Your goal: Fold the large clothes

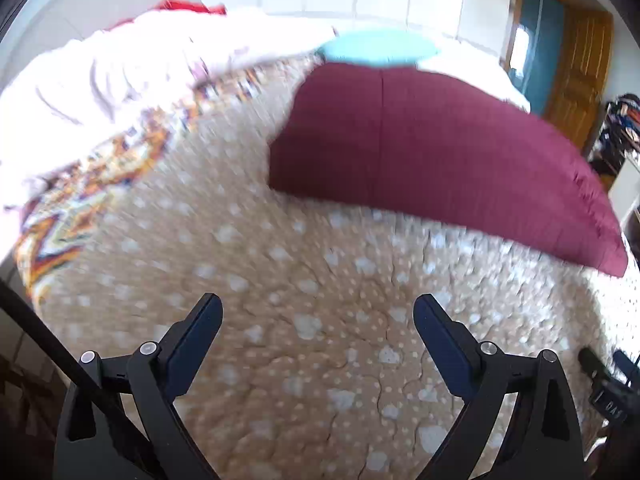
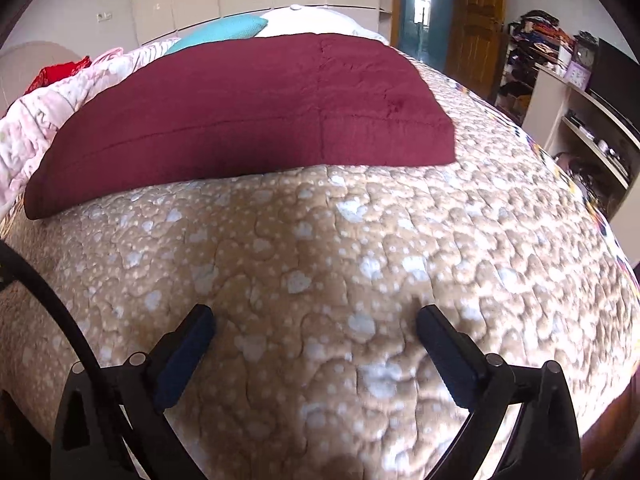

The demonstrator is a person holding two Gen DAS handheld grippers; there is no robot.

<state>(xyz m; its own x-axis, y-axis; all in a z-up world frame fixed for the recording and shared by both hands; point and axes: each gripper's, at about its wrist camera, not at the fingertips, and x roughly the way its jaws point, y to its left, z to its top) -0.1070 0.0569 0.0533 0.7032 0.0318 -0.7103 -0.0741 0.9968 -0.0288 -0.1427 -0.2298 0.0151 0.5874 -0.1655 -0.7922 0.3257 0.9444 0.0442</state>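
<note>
A large maroon cloth (image 1: 440, 152) lies folded into a thick flat rectangle on the tan spotted bedspread (image 1: 300, 320). It also shows in the right wrist view (image 2: 248, 120), across the far half of the bed (image 2: 320, 280). My left gripper (image 1: 318, 308) is open and empty, hovering over the bedspread short of the cloth's near edge. My right gripper (image 2: 316, 320) is open and empty too, above the bedspread in front of the cloth. Neither gripper touches the cloth.
A pale pink quilt (image 1: 132, 68) with a red item (image 1: 188, 6) is bunched at the left. A teal pillow (image 2: 224, 30) lies behind the cloth. Shelves with clutter (image 2: 560, 80) and a wooden door (image 2: 476, 16) stand to the right of the bed.
</note>
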